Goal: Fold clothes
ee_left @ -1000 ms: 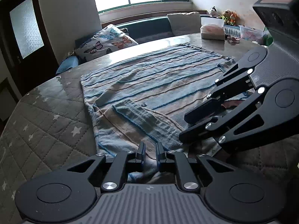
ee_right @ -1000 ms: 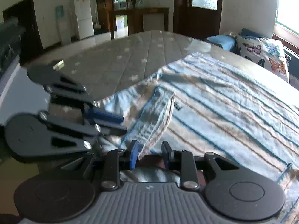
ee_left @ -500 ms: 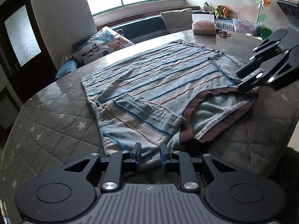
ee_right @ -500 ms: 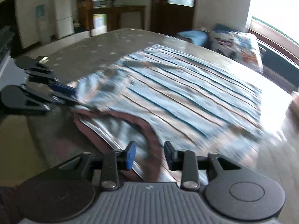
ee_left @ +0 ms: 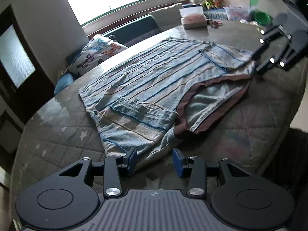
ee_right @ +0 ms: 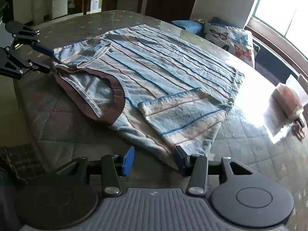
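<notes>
**Striped shirt flat on table, both grippers at its shoulder corners, jaws opening**

Quilted grey star-print cover on a big table; window behind, butterfly pillow on the bench past the far edge, tissue box near the far right corner in the left wrist view. Dark door and white cabinets show in the right wrist view.

Shirt: blue/beige stripes, brown collar, lies flat across the middle of the table, collar end toward the near edge, hem toward the far edge by the window. Both sleeves are folded in over the body. Label strip visible inside the neck opening.

Left gripper: at the near edge, at one shoulder corner of the shirt. Jaws partly apart and opening. Cloth corner lies between the blue pads; the left pad sits beside the fabric edge, the right one is clear of it. Not clamped.

Right gripper: at the other shoulder corner, along the same near edge. Jaws partly apart and opening. Shirt corner lies between them, its edge just by the right pad; the left pad is clear. No grip seen.

Each gripper shows up in the other's view, at the opposite shoulder, fingers apart, tips just at the cloth edge; cannot tell if touching.
</notes>
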A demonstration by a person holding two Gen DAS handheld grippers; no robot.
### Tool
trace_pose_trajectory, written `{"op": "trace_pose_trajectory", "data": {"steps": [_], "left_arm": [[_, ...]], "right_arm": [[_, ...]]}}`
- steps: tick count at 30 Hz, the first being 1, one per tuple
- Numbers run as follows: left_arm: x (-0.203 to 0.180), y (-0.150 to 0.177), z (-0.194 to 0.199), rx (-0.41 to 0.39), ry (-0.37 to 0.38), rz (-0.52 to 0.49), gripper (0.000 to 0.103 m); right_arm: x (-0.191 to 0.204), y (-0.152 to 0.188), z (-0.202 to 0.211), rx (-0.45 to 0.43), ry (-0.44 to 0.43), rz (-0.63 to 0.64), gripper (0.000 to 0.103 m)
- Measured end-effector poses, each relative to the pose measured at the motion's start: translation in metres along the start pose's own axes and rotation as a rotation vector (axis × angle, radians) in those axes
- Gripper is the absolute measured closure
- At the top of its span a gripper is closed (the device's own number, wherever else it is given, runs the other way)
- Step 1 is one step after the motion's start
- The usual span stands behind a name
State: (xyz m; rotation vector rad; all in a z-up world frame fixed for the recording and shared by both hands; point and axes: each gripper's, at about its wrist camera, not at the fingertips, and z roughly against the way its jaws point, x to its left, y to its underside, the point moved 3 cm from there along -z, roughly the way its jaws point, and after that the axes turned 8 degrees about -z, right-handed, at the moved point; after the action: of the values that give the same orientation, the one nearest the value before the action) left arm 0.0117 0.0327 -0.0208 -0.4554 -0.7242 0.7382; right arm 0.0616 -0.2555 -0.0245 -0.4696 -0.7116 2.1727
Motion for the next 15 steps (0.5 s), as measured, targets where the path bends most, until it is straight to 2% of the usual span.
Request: {"op": "trace_pose_trajectory", "data": {"steps": [5, 11, 15], "left_arm": [[0.002, 0.001, -0.007, 0.021, -0.003, -0.024, 0.059], [0.005, 0.002, -0.010, 0.019, 0.001, -0.045, 0.059], [0.007, 0.000, -0.013, 0.007, 0.013, -0.065, 0.059]], "right_arm": [[-0.005, -0.005, -0.005, -0.021, 0.008, 0.037, 0.057], [-0.007, -0.006, -0.008, -0.006, -0.009, 0.081, 0.057], [-0.016, -0.011, -0.012, 0.005, -0.055, 0.036, 0.060]]}}
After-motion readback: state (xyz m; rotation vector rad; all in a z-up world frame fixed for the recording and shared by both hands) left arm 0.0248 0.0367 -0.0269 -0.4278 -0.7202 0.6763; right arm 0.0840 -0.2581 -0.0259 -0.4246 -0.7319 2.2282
